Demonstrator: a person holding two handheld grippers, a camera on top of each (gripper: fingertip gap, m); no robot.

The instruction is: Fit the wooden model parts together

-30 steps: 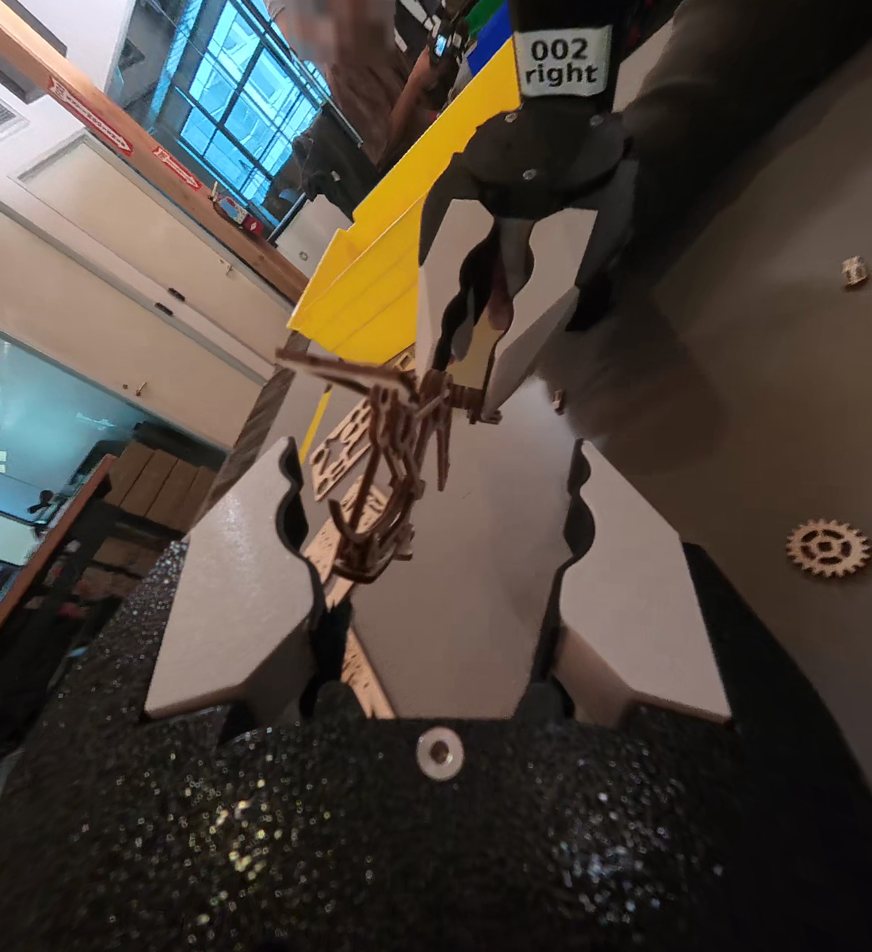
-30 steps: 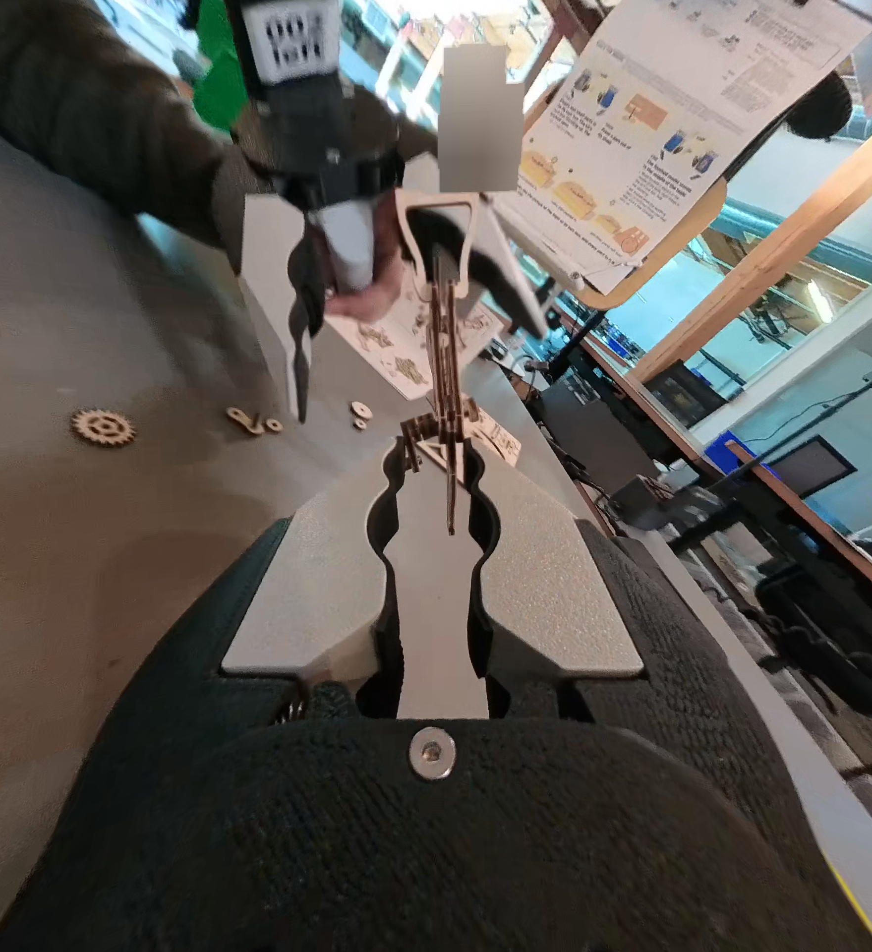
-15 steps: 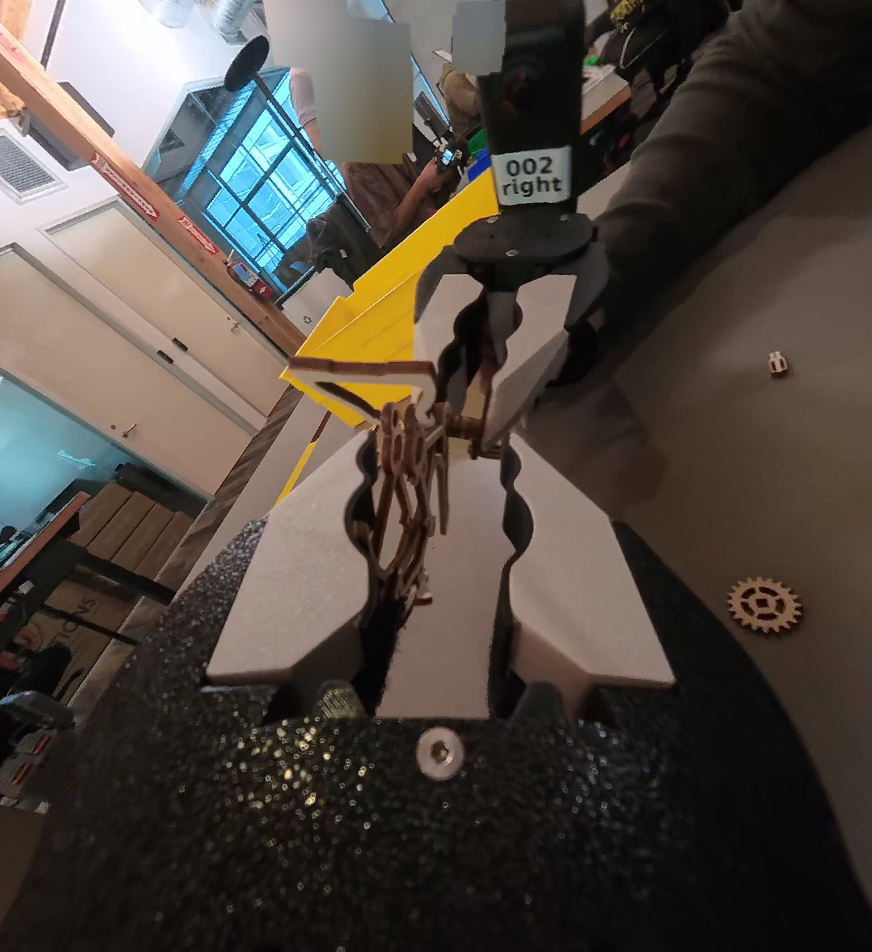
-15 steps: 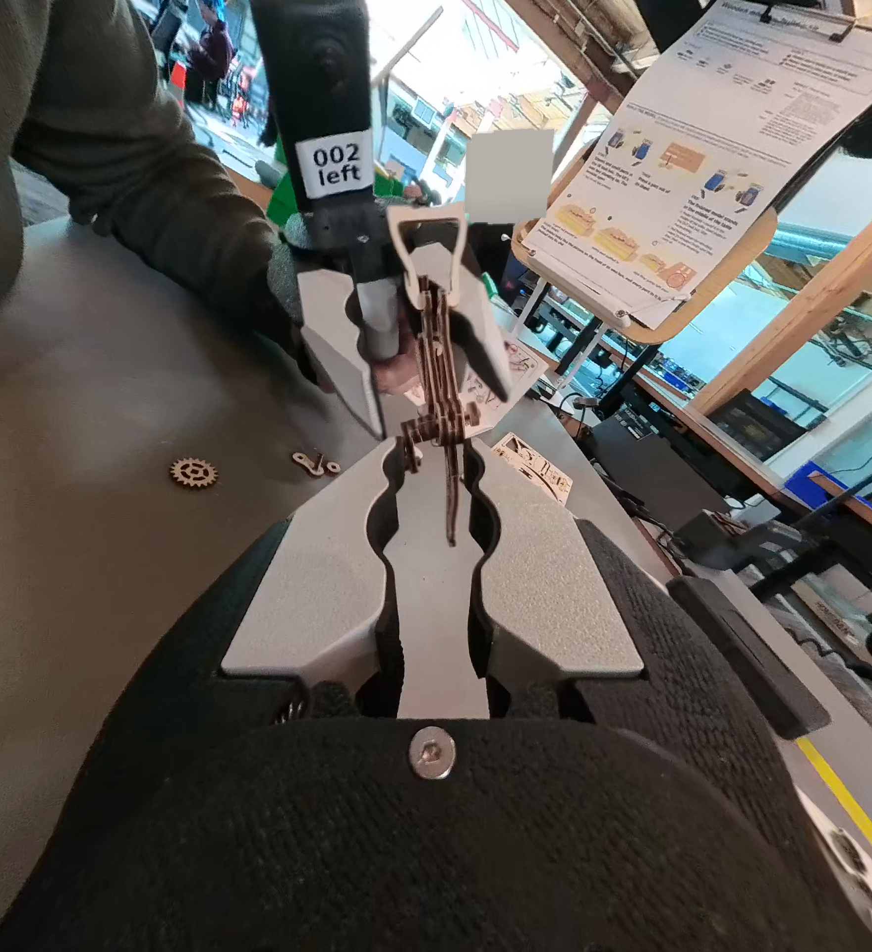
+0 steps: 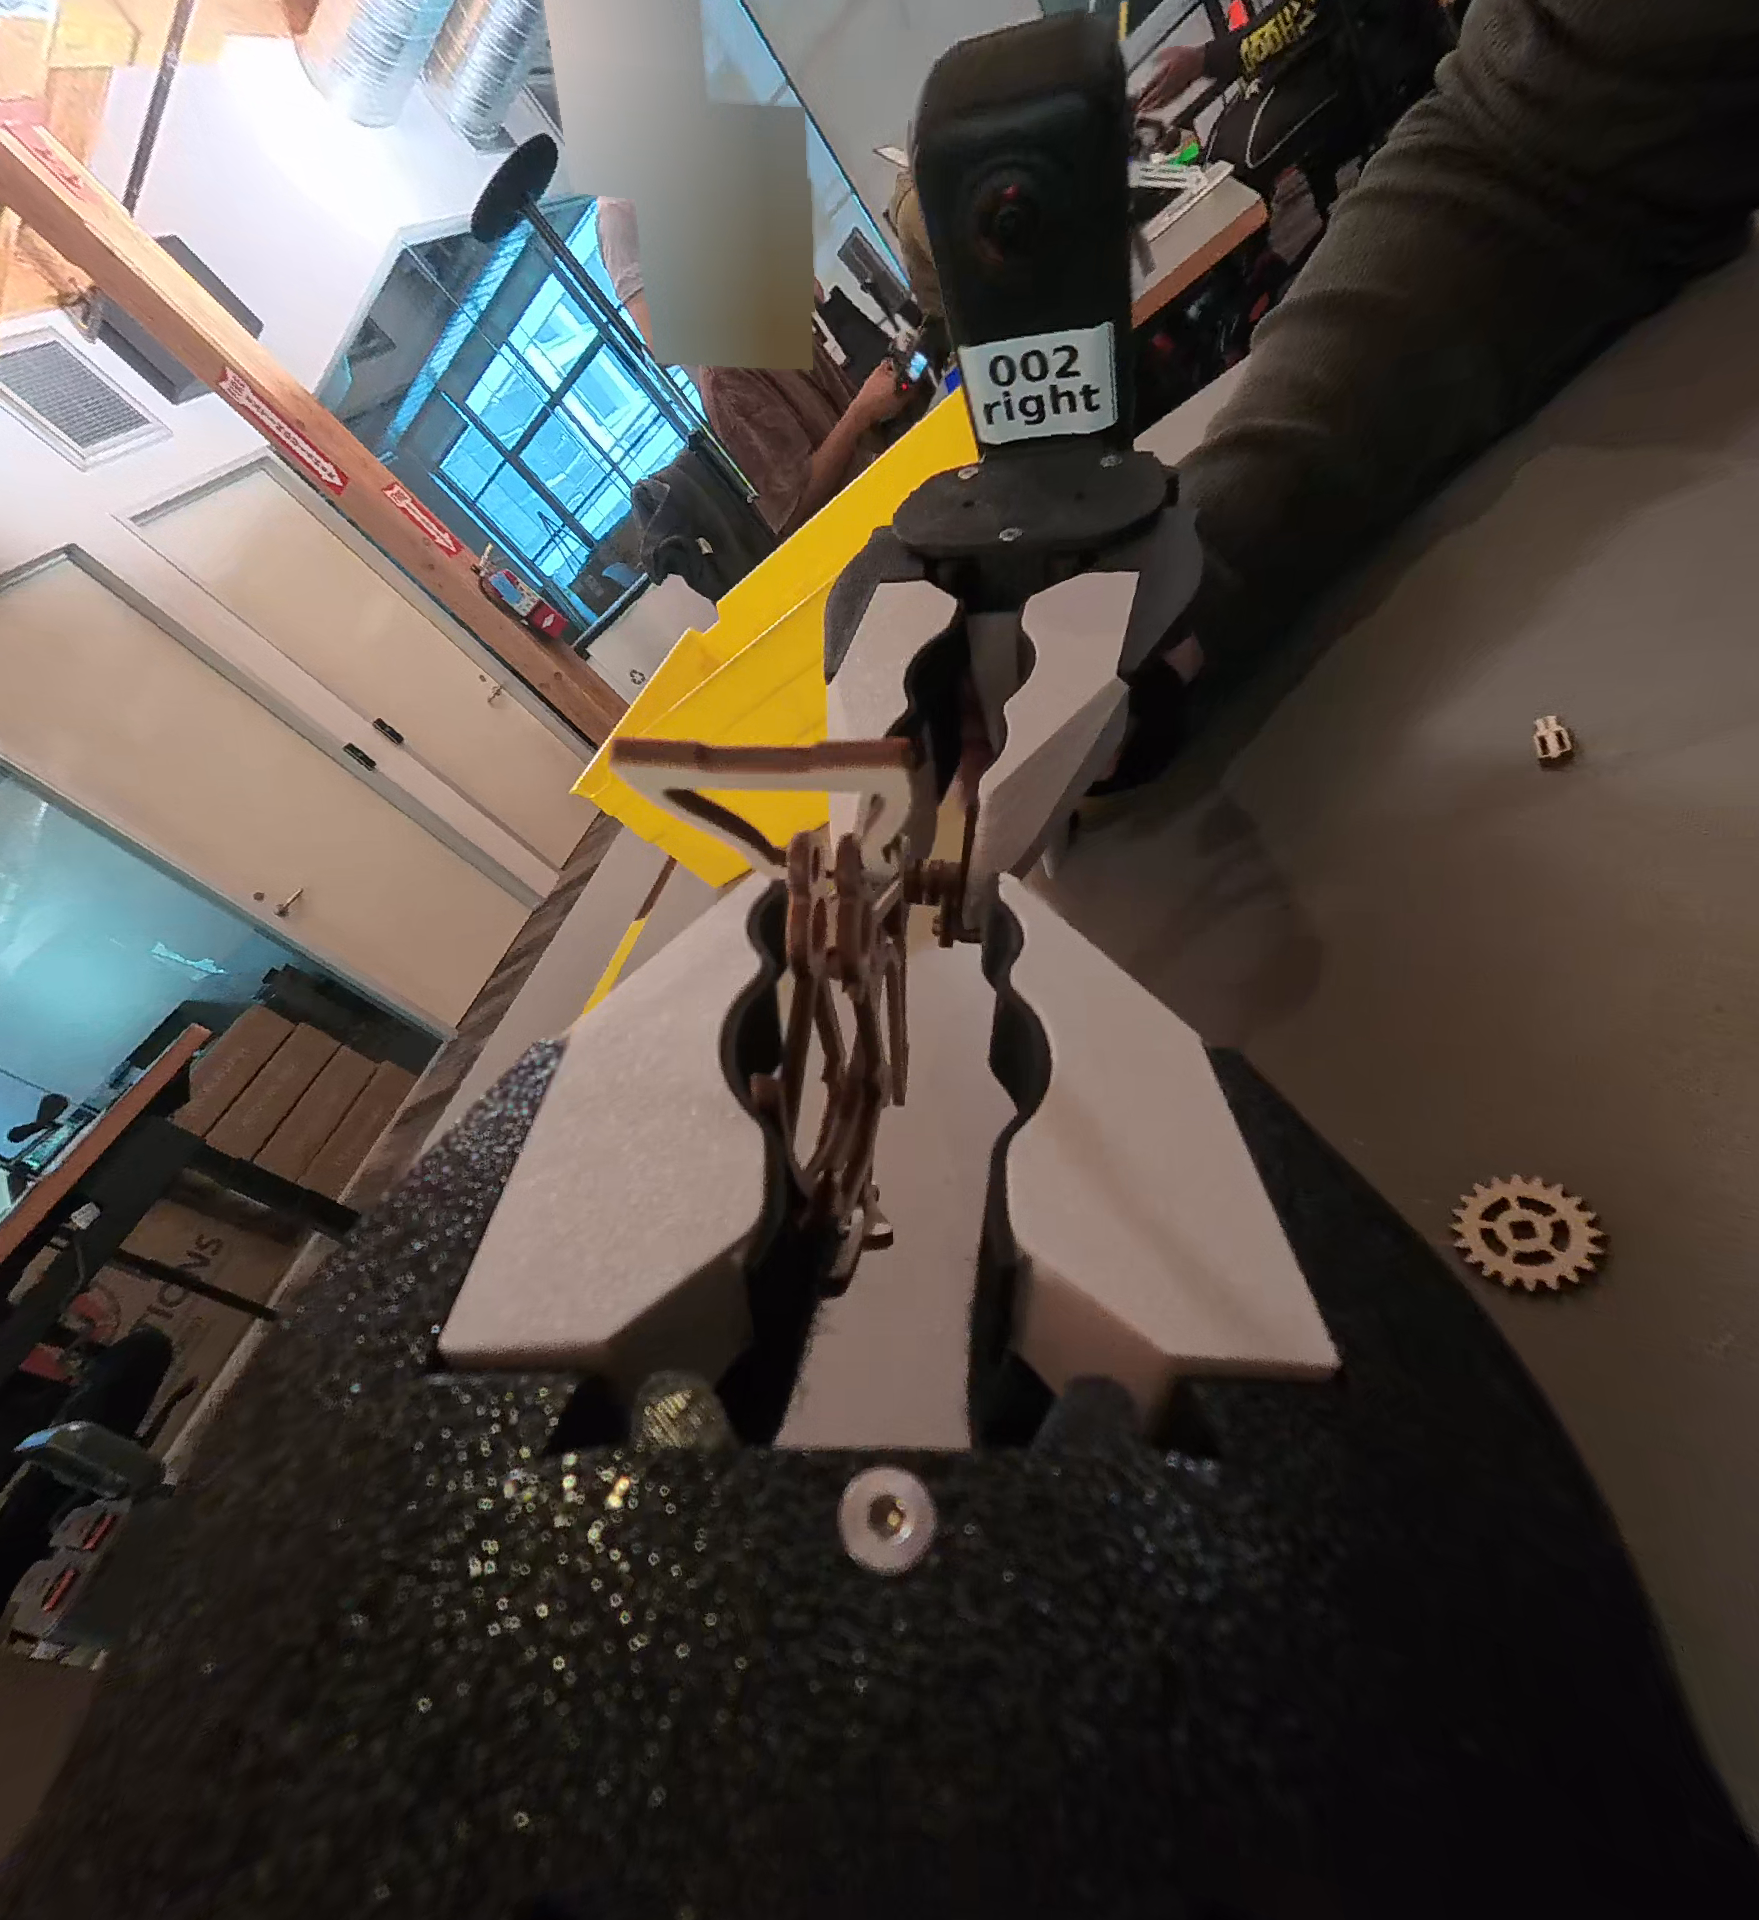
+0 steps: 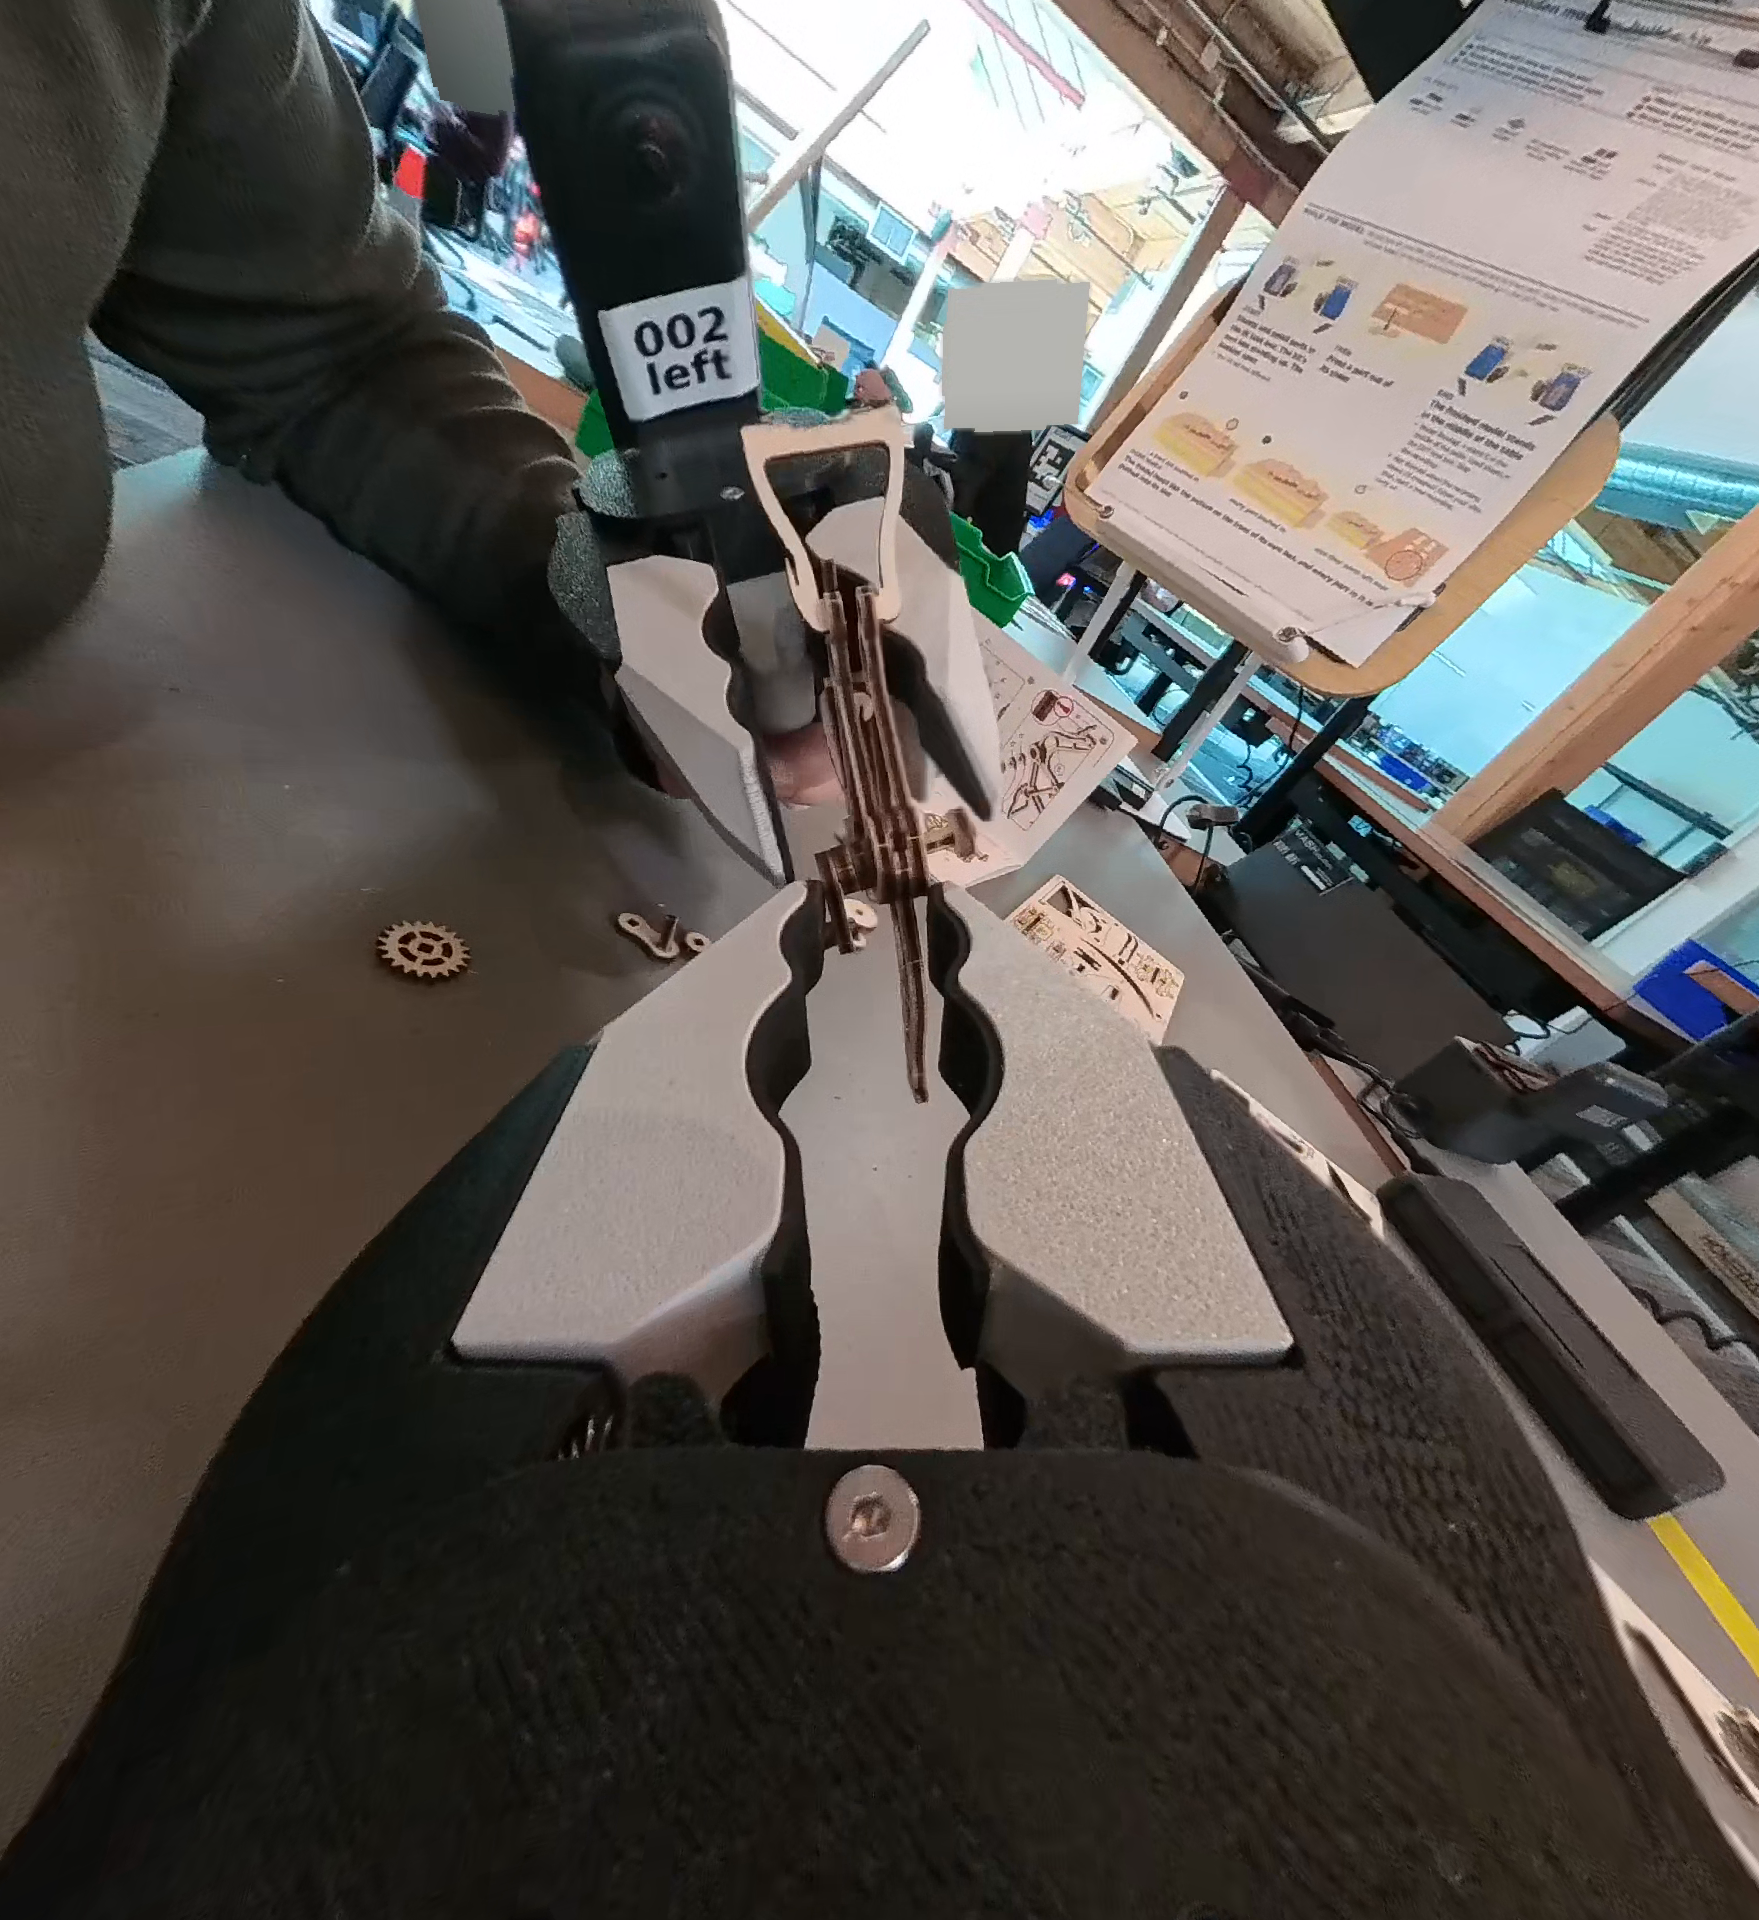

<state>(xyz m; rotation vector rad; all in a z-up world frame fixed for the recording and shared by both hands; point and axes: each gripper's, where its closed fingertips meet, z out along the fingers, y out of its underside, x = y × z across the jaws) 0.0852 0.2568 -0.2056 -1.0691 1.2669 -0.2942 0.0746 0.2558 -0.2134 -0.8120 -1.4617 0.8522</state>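
On my left I have the left gripper (image 5: 880, 914) raised above the grey table (image 5: 1581, 987), its jaws drawn in around the wooden model (image 5: 844, 1039); the left finger (image 5: 646, 1122) sits against the layered wooden frame, but I cannot tell whether the other finger touches it, so I cannot say it truly clamps the piece. The model hangs in the air between my two tools, a pale flat bar sticking out sideways at its top. Moving right, my right gripper (image 6: 870, 904) meets it from the opposite side, and its fingertips are closed tight on the model's lower end (image 6: 880, 873), with a thin wooden strip running back along the gap between the fingers. In the right wrist view the model stands nearly upright, its pale handle-shaped loop up against the left tool's body. Farther right on the table lies a loose wooden gear (image 5: 1527, 1232), and beyond it a small pale block (image 5: 1553, 742), both well apart from the model. An instruction sheet on a clipboard (image 6: 1426, 343) stands past the table's far edge.
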